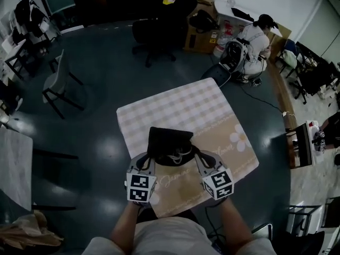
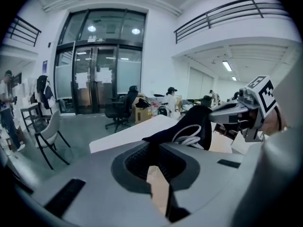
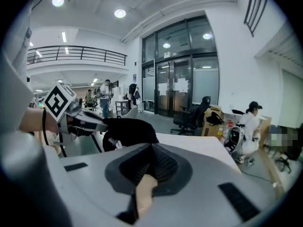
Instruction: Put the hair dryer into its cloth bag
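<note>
Nearest me, at the lower centre of the head view, I am holding the left gripper (image 1: 150, 161) and the right gripper (image 1: 197, 158) side by side. In the left gripper view its fingers (image 2: 135, 161) are pressing together on a fold of black fabric, and in the right gripper view the other pair (image 3: 163, 165) is pinching the same dark cloth. The cloth bag (image 1: 169, 141) is hanging between them by its rim, mouth toward me, over the checked counter (image 1: 212, 116). A white cord (image 1: 179, 155) is looping in the opening (I cannot make out the hair dryer's body). Farther off, an office chair (image 1: 164, 25) is standing at the top of the frame, and a person (image 1: 255, 41) is crouching at the upper right.
</note>
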Available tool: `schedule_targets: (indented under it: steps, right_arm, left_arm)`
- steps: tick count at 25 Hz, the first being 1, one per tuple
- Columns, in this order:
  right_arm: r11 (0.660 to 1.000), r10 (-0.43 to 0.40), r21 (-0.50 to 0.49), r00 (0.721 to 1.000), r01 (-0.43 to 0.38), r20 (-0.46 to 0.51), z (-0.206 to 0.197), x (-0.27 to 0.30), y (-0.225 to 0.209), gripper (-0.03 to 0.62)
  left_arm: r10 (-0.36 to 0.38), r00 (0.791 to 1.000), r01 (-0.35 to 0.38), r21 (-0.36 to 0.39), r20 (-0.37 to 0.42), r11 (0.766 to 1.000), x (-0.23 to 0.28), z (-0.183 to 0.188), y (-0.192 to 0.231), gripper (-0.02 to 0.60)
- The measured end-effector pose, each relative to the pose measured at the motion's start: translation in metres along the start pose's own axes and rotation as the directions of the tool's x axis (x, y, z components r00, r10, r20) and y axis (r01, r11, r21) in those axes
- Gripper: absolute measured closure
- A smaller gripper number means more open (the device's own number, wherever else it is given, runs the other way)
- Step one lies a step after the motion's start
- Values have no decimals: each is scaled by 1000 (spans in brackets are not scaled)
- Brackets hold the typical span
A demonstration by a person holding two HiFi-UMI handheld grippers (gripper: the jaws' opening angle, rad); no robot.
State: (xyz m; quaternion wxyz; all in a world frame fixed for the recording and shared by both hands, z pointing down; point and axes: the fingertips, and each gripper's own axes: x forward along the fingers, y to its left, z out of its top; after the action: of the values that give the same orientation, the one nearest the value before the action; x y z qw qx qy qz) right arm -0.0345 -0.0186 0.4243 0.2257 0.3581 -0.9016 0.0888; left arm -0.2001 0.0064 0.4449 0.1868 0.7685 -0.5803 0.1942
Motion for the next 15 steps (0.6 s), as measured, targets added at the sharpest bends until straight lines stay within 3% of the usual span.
schedule_targets:
  steps: [6,15]
  right_arm:
    - [988,-95,123,995,91,26,15,-31,24,574]
    - [962,-209,193,976,194,63,32,-68,40,574]
  left_arm:
    - [-123,992,122,17,23,992,-24,20,-1,560]
    - [-260,964,255,93,58,963,-49,49,-11,560]
